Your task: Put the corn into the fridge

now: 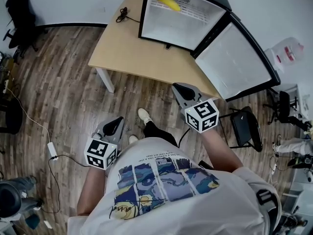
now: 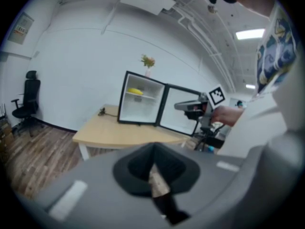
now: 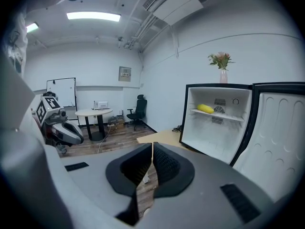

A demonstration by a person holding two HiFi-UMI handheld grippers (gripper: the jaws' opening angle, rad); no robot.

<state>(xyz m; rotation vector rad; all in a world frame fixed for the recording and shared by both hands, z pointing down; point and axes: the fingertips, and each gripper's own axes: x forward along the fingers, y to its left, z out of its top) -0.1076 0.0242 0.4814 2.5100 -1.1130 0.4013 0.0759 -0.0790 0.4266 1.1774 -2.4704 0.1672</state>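
A: What takes up most of the scene?

B: A wooden plank floor [image 1: 58, 92], and on it a light wooden table [image 1: 142, 53] with white legs. A small fridge [image 1: 146, 13] stands on the far right part of the table. Its door [image 1: 234, 65] is swung wide open to the right.

A: And the person?

B: The person [image 1: 171, 190] stands near the table's near edge, in a white printed shirt, with a gripper in each hand.

A: How do the grippers stand?

B: The right gripper [image 1: 182, 90] hangs just off the table's near right edge and points toward the fridge. Its jaws are pressed together with nothing between them. The left gripper [image 1: 116, 123] is lower and further left, over the floor, well apart from the table. Its jaws are also closed and hold nothing.

A: Where is the corn?

B: The corn [image 1: 168, 2] lies on the upper shelf inside the fridge, toward the shelf's left end. It is far from both grippers.

A: Anything smaller?

B: A black cable [image 1: 122, 16] lies coiled on the table's far edge, left of the fridge.
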